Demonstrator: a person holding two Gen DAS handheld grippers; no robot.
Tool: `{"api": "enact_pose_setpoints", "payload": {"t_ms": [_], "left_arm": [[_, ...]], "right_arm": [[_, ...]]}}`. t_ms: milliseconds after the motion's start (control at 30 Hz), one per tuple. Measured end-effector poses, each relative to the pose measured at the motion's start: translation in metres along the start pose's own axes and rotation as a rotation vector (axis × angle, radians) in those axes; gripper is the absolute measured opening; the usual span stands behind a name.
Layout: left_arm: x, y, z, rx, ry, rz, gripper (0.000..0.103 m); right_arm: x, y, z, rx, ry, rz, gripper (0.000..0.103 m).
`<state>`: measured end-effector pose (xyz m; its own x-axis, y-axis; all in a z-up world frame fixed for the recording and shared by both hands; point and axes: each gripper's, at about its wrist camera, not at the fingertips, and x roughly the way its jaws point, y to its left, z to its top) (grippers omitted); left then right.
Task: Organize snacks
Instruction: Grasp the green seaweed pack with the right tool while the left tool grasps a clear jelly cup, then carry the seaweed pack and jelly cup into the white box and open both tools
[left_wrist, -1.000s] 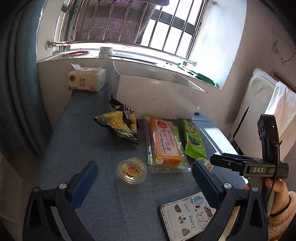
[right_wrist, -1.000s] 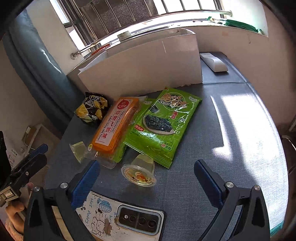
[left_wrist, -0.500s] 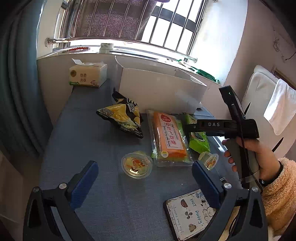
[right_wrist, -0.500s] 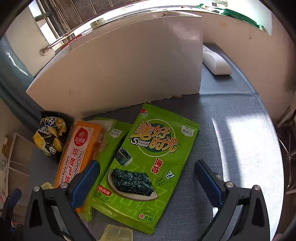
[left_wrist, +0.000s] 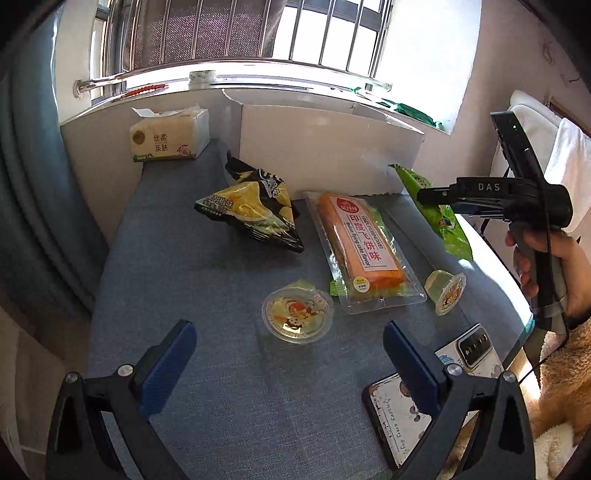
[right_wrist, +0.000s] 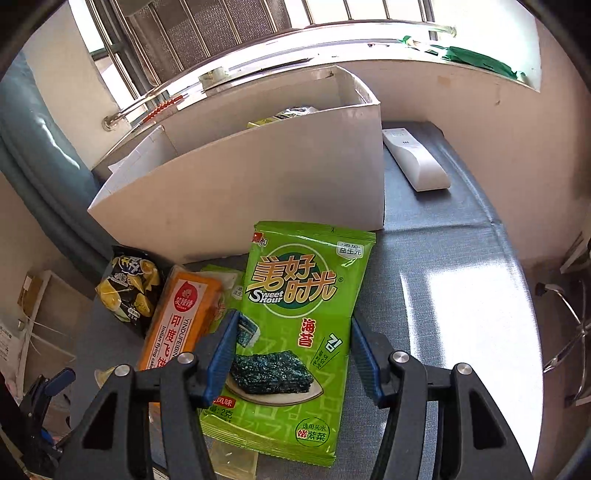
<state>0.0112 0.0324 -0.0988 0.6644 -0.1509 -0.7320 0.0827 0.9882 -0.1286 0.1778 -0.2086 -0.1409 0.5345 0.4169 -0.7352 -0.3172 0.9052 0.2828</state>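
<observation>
A green seaweed packet (right_wrist: 295, 317) lies on the blue table in front of a white cardboard box (right_wrist: 266, 184). My right gripper (right_wrist: 293, 354) straddles the packet, its blue fingers (right_wrist: 225, 350) close to both edges, partly closed but whether they press on it I cannot tell. The seaweed packet also shows in the left wrist view (left_wrist: 443, 221), under the right gripper's body (left_wrist: 491, 195). My left gripper (left_wrist: 288, 373) is open and empty above the table, just short of a jelly cup (left_wrist: 297, 314). An orange cake pack (left_wrist: 360, 243), a black-yellow chip bag (left_wrist: 255, 210) and a second jelly cup (left_wrist: 445, 290) lie nearby.
A phone (left_wrist: 424, 398) lies at the table's near right edge. A tissue pack (left_wrist: 168, 136) stands at the back left. A white remote (right_wrist: 413, 158) lies right of the box. The box holds some packets (right_wrist: 284, 114). Window sill behind.
My right gripper has dropped onto the seaweed packet and its fingers have narrowed around it. My left gripper has moved a little closer to the jelly cup.
</observation>
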Motion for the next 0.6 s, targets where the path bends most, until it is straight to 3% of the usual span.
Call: {"api": "enact_pose_setpoints", "payload": {"t_ms": [133,233,300,333,367,500,600], "left_arm": [[0.019,-0.003,0.005,0.096,0.061,0.020,0.103],[0.027,-0.002,0.010,0.124,0.079,-0.017,0.102],[0.033,-0.002,0.013,0.142,0.086,-0.047,0.095],[0.035,-0.004,0.013,0.157,0.092,-0.041,0.078],[0.037,-0.006,0.013,0.176,0.095,-0.029,0.050],[0.036,-0.007,0.012,0.159,0.086,-0.024,0.051],[0.023,-0.006,0.014,0.126,0.033,-0.043,0.051]], "right_arm": [[-0.036,0.005,-0.012,-0.036,-0.064,0.050,0.063],[-0.058,0.003,-0.026,-0.037,-0.089,0.079,0.063],[-0.066,0.000,-0.038,-0.030,-0.098,0.085,0.063],[-0.068,0.001,-0.043,-0.031,-0.095,0.089,0.063],[-0.069,0.002,-0.047,-0.032,-0.092,0.093,0.063],[-0.066,0.006,-0.055,-0.040,-0.087,0.114,0.063],[-0.064,0.007,-0.056,-0.031,-0.089,0.133,0.063]]}}
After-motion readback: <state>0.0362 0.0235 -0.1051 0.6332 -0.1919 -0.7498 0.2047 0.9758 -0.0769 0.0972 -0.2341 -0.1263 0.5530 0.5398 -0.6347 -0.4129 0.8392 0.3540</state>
